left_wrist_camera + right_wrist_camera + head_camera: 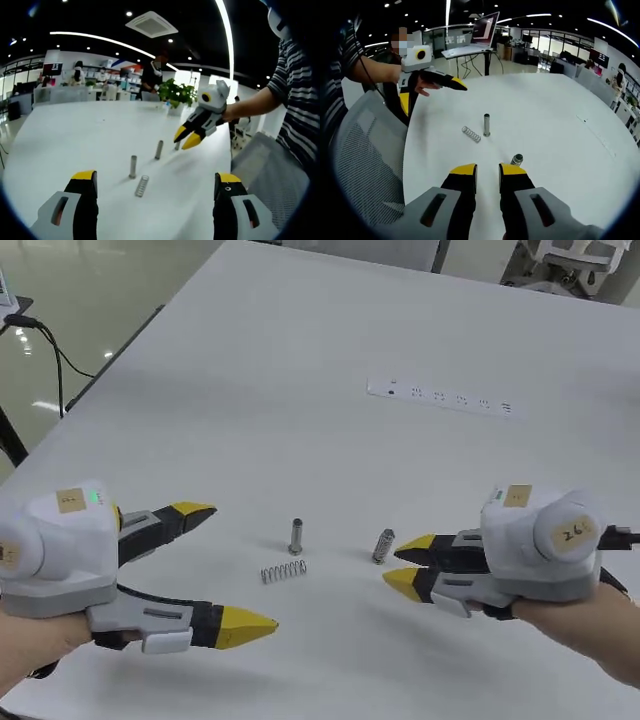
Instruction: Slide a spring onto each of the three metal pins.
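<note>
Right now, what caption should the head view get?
Left gripper and right gripper flank a bare pin, a loose spring and a spring-wrapped pin on the white table.

A white surface (300,390) carries an upright pin (296,535), a loose spring (283,571) at its 7 o'clock, a spring-wrapped pin (383,545) at 3 and a power strip (445,398) at 1.

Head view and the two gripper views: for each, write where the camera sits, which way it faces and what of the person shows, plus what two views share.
Head view: on the headset, facing forward and down at the table; both hands show, holding the left tongs and right tongs.
Left gripper view: on the left tongs, facing the right tongs; a striped sleeve shows.
Right gripper view: on the right tongs, facing the left tongs; the sleeve too.
Shared: loose spring beside a bare pin.
</note>
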The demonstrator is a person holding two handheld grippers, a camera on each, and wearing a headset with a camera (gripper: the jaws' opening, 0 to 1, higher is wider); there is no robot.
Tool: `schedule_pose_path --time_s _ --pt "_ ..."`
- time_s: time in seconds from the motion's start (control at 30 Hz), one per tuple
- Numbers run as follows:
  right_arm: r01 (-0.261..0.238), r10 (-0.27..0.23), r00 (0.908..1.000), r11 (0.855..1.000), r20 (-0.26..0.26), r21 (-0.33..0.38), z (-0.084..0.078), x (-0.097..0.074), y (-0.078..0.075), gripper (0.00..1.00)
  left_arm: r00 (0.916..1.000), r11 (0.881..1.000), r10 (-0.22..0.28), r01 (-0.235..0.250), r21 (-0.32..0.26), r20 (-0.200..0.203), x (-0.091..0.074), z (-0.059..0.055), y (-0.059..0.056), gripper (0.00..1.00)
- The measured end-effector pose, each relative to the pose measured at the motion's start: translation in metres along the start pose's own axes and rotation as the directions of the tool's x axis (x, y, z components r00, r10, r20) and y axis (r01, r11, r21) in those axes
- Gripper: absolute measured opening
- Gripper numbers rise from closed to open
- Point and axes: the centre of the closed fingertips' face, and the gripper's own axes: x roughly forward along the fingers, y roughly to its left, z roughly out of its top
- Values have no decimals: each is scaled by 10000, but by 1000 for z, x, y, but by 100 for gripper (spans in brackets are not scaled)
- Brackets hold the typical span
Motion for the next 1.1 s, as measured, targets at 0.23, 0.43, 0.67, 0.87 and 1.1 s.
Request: schedule_pose_path --time_s 0.23,0.43,0.67,0.87,1.1 --pt "-448 420 9986 9943 -311 -972 11 11 6 14 10000 10000 -31 31 -8 -40 1 -1 -1 94" --pt "-880 840 9959 9870 -348 -1347 24 24 14 14 10000 10000 -28 28 -36 -24 0 -2 0 94" --pt "-1665 1576 9857 9664 -603 -1960 35 41 32 14 10000 10000 -19 19 -39 8 -4 -3 -1 94" --pt "-1988 1825 9792 9501 -887 -2405 39 58 41 14 10000 10000 6 -7 -20 -40 -6 -6 -1 94" --pt "-2206 1922 9731 9360 -1269 -2743 37 71 42 15 10000 10000 25 -25 -59 -81 -7 -8 -1 93"
